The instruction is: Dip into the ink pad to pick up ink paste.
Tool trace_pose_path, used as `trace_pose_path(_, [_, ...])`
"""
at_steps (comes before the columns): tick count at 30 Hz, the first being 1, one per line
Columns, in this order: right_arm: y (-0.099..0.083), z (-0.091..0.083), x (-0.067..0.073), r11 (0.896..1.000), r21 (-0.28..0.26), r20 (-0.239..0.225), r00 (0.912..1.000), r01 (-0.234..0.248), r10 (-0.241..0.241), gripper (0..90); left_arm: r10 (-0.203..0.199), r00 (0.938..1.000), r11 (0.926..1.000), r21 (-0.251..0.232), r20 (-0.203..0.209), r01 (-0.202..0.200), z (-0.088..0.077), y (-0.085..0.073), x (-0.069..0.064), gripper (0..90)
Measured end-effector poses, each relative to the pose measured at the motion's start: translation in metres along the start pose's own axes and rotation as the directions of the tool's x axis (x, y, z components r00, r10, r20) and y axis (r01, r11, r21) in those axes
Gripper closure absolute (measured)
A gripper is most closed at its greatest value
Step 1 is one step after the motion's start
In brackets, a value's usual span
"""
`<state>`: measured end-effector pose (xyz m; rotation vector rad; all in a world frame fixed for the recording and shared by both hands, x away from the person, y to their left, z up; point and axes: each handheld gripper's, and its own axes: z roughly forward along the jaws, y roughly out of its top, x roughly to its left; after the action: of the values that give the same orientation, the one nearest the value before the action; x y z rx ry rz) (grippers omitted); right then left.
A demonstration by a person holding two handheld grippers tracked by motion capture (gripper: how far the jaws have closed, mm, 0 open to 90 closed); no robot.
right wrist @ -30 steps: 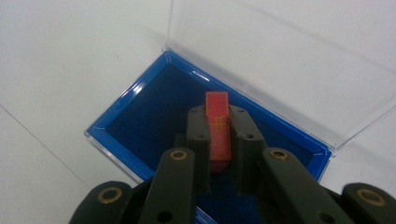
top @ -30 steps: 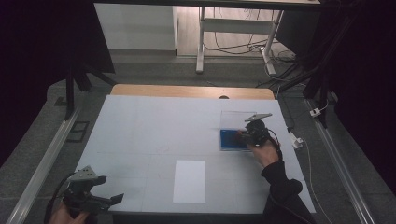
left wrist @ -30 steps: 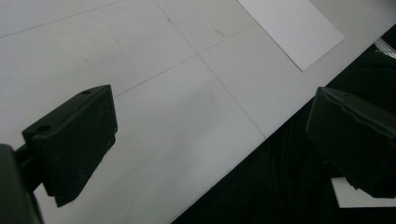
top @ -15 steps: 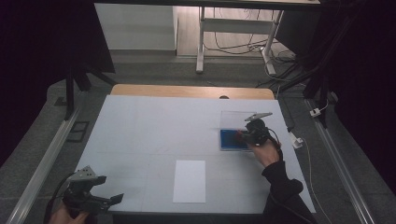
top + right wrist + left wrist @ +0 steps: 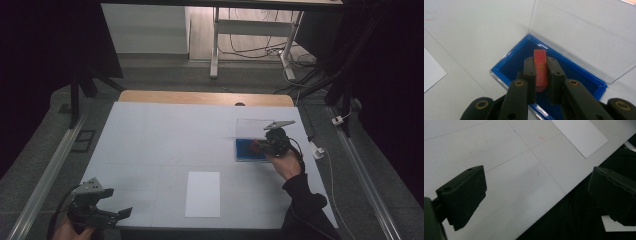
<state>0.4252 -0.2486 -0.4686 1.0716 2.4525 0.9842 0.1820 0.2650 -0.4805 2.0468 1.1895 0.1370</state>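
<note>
Right gripper (image 5: pixel 541 75) is clamped on a small red rectangular block with faint gold markings (image 5: pixel 540 68), the jaws pressing its two long flat sides. The block's far end sticks out past the jaw tips and points down into the shallow blue-lined tray of a clear plastic hinged case (image 5: pixel 516 58), which lies directly under and ahead of the jaws. The case's transparent lid (image 5: pixel 584 37) stands open beyond the tips.

Judgement: the block looks rigid and light, likely a stamp or a chalk-like stick. Its smooth faces could slip if the squeeze is loose, and the corners could chip. Gripping mid-length across the broad sides, as now, looks right. The case is thin plastic, light, and would probably slide if bumped.

Left gripper (image 5: pixel 536 195) hangs at the near table edge with jaws wide apart and nothing between them. A white sheet of paper (image 5: pixel 580 136) lies well ahead of its tips on the pale table top (image 5: pixel 499 142).
</note>
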Motion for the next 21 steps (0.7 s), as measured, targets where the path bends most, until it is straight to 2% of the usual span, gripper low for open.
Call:
trace_pose_path(11, [-0.002, -0.013, 0.01, 1.0, -0.027, -0.03, 0.9995, -0.002, 0.001, 79.8, -0.008, 0.9999, 0.9998, -0.02, 0.008, 0.008, -0.002, -0.001, 0.001, 2.3])
trace_pose_path(21, [0.0, -0.02, 0.03, 0.998, -0.051, -0.091, 0.9955, 0.021, -0.026, 79.8, 0.0, 0.9999, 0.9996, -0.027, 0.012, 0.001, -0.003, -0.002, 0.0, 2.0])
